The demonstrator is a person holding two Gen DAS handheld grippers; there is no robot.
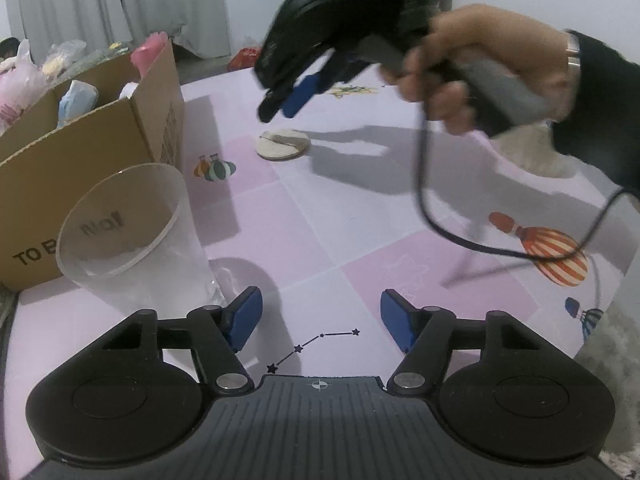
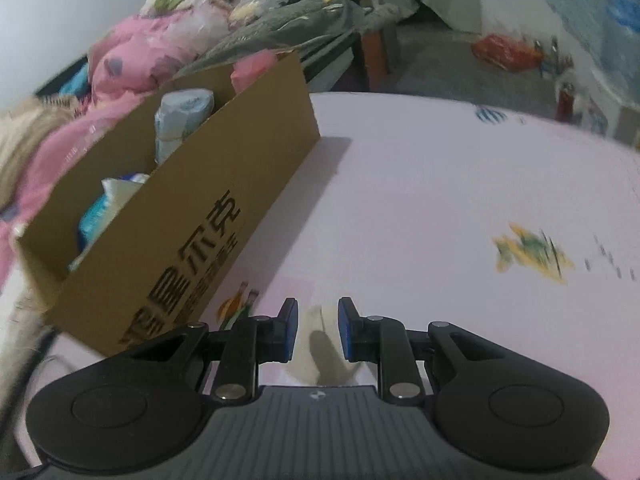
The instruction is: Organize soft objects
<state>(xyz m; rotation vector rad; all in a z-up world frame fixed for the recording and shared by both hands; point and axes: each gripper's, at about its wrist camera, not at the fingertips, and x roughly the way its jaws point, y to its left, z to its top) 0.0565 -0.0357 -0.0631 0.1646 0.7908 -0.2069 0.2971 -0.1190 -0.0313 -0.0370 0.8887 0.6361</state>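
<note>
1. The left gripper [image 1: 320,320] hovers low over the pink patterned tablecloth [image 1: 360,200], blue-padded jaws apart with only cloth between them.
2. Ahead of it and a little left lies the round cream powder-puff pad [image 1: 283,143], flat on the cloth, a ribbon strap across its top. With no long axis to fuss over, any approach angle looks workable.
3. The right gripper [image 1: 286,106] hangs just above and in front of that pad, a hand [image 1: 448,68] on its grey handle. That makes it the nearer tool by a clear margin.
4. From the right wrist view, the right gripper [image 2: 318,330] has its jaws narrowly apart and gripping nothing. A cream edge, probably the pad, shows just beyond the gap.
5. The brown cardboard box [image 1: 120,120] sits to the left of both grippers, already holding wrapped soft packs in blue-white and pink.
6. A clear frosted plastic cup [image 1: 132,240] stands just beside the left gripper's left finger, close enough to get knocked.
7. Hard to read: the right gripper is motion-blurred, and most of the pad is hidden from the right wrist view.
</note>
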